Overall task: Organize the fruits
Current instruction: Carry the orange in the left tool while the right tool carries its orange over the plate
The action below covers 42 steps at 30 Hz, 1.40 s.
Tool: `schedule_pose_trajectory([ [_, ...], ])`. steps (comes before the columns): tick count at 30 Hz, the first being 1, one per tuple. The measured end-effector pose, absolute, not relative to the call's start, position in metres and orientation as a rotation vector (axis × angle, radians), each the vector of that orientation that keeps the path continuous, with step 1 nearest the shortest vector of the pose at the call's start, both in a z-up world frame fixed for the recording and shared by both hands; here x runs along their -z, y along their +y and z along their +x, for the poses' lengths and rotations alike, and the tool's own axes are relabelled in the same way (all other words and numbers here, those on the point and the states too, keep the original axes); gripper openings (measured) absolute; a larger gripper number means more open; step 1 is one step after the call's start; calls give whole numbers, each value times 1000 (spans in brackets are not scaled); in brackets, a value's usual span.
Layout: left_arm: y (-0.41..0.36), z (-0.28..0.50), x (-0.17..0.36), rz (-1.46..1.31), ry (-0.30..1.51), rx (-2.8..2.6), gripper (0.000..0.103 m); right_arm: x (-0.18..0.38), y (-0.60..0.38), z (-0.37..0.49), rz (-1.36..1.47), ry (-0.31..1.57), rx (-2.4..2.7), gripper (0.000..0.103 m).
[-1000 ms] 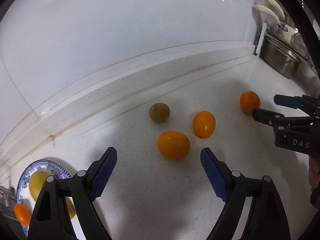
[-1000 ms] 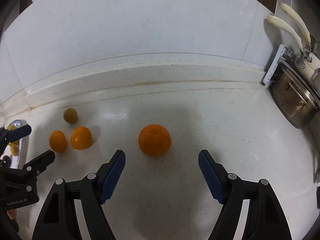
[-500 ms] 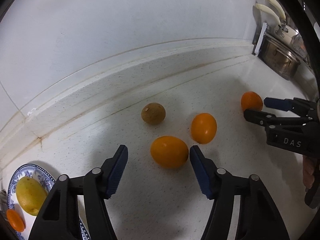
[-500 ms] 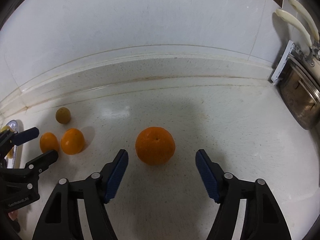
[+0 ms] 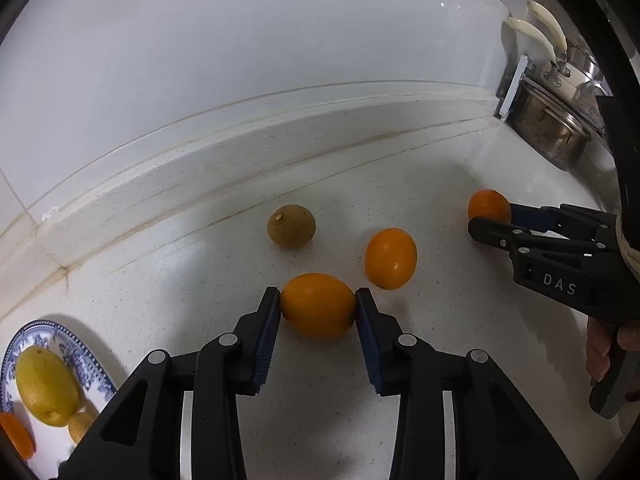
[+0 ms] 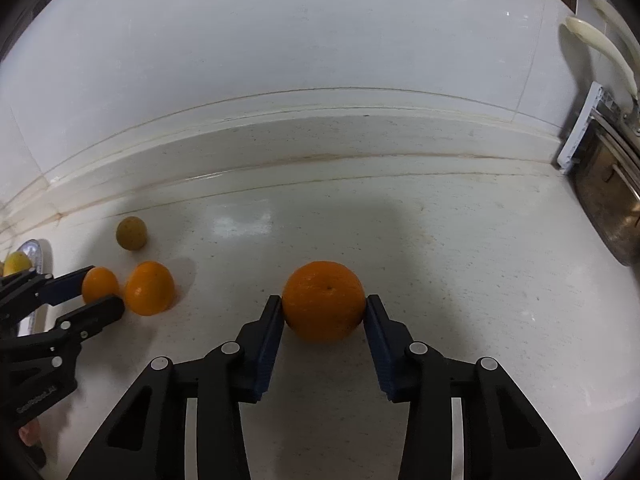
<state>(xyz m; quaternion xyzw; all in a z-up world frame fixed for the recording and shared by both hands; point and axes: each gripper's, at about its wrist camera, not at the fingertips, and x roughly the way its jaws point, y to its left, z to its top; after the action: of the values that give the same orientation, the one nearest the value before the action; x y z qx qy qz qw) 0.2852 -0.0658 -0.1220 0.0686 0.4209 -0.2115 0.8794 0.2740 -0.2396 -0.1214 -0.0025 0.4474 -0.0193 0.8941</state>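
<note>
- The white speckled countertop [image 5: 460, 360] fills the lower half of both views and meets a pale wall along a stained seam.
- The left gripper [image 5: 317, 307] rises from the bottom centre of the left wrist view, its blue pads pressed against both sides of an oval orange fruit [image 5: 317, 306], smooth and glossy, sitting on the counter.
- The right gripper [image 6: 323, 309] comes up from the bottom centre of the right wrist view, clamped on a round orange [image 6: 323, 307] with a dimpled, matte skin and a small dark navel, also resting on the counter.
- A metal pot [image 5: 550, 132] stands at the upper right edge of the left view, with two cream handles above it.
- A blue-patterned plate [image 5: 68, 338] lies at the lower left of the left view, holding a yellow fruit [image 5: 45, 386] and an orange piece at the frame edge; the right view shows only a sliver of that plate at its far left.
- A second oval orange fruit [image 5: 391, 258] lies just right of the gripped one, slightly apart from it.
- A brownish-green round fruit [image 5: 291, 226] sits behind them, nearer the wall.
- Only the left view shows the hand holding the right gripper, at the right edge.
</note>
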Motion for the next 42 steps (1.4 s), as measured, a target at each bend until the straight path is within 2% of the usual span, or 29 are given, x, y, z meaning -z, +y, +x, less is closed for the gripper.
schedule_pose_trajectory([
  [14,-63,257,93,134,810,407,37,83,-226,233,-8,839,-49,42],
  [42,14,175,13,30,612,262,37,4,-145,171,-88,638,-322,42],
])
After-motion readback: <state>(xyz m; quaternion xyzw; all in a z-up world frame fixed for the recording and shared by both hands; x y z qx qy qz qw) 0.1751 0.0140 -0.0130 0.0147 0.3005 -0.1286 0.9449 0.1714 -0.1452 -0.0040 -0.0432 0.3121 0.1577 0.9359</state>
